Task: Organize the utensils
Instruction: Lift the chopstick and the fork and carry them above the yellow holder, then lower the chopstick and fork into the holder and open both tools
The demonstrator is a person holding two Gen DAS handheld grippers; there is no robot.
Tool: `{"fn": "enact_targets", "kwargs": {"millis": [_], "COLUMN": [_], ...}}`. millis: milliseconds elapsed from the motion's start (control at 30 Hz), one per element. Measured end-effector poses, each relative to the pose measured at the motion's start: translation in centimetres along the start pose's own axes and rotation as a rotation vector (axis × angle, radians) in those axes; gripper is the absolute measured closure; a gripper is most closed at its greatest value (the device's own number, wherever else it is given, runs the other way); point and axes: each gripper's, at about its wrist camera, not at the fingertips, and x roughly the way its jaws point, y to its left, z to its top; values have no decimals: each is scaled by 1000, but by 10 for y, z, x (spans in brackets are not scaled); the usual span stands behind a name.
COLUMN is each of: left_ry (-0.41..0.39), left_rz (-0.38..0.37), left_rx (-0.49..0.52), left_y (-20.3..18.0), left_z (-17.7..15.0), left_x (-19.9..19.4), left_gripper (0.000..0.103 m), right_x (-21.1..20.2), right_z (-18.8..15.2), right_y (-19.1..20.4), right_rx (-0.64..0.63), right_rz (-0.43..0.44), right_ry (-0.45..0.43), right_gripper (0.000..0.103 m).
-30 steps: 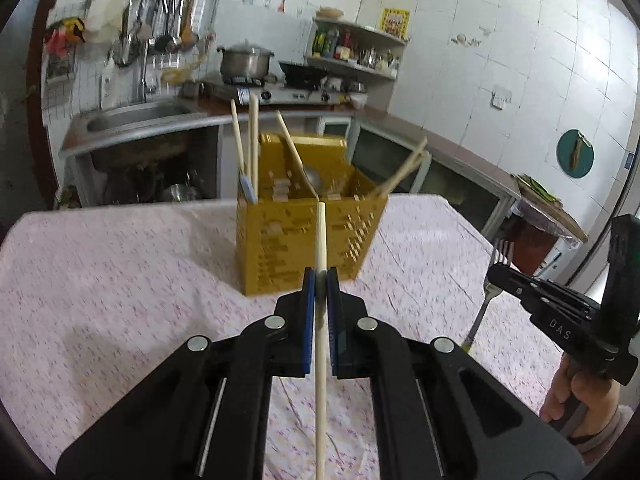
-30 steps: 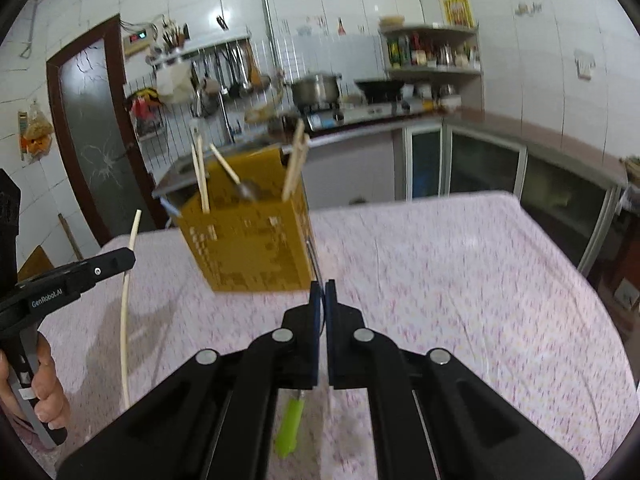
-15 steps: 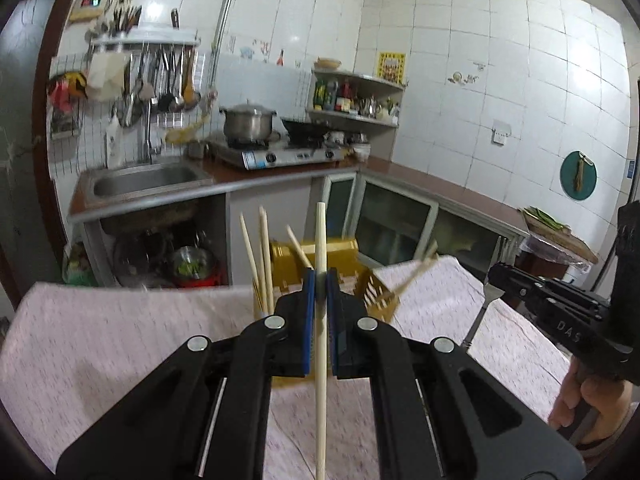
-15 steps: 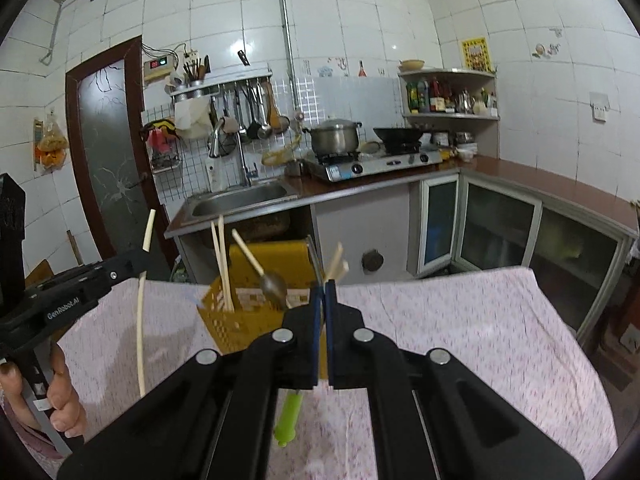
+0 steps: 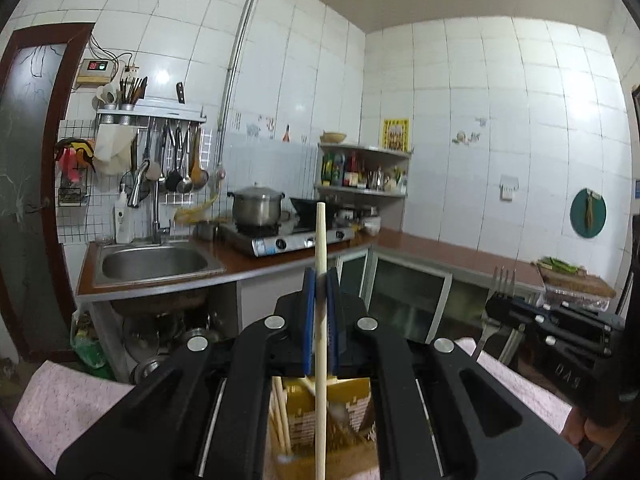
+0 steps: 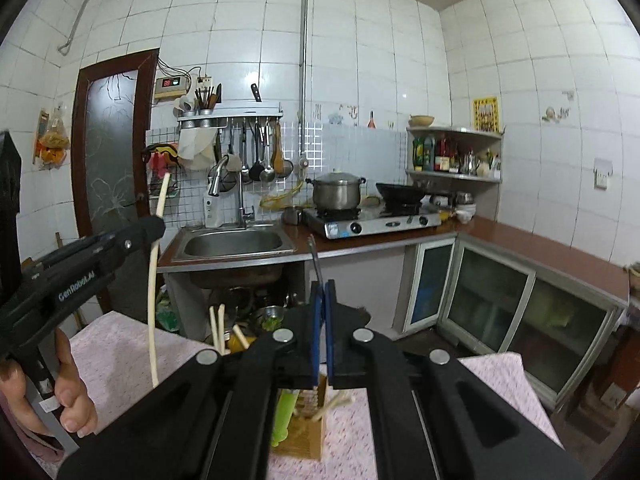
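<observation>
The yellow utensil caddy (image 5: 320, 420) stands on the pink-clothed table (image 5: 72, 404), directly below the left gripper (image 5: 320, 292), clamped on an upright chopstick (image 5: 320, 240); the right gripper (image 6: 322, 312) grips a green-handled fork (image 6: 286, 412) just beside.

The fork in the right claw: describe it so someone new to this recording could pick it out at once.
Start at the pink speckled table and the yellow utensil basket on it. Above the basket the right claw is shut on a fork, held upright with its tines up. It is the only metal utensil with a lime-green handle; the left claw holds a pale wooden chopstick.
</observation>
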Motion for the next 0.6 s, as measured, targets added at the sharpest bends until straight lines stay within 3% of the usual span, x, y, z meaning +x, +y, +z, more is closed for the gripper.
{"fn": "enact_targets", "kwargs": {"millis": [167, 400, 600], "left_ry": [-62, -44, -8], "left_rz": [-7, 15, 30], "left_rx": [-11, -42, -58], "left_y": [6, 17, 26], "left_z": [4, -25, -55], "left_x": [21, 57, 72], "left_gripper": [99, 99, 98], "right_x": [21, 51, 73], "right_z": [7, -16, -38], "right_y": [12, 21, 19], "right_rx": [-42, -102, -102], "right_rz": [-41, -107, -114], "right_ry": [-10, 1, 22], "right_gripper": [101, 101, 101]}}
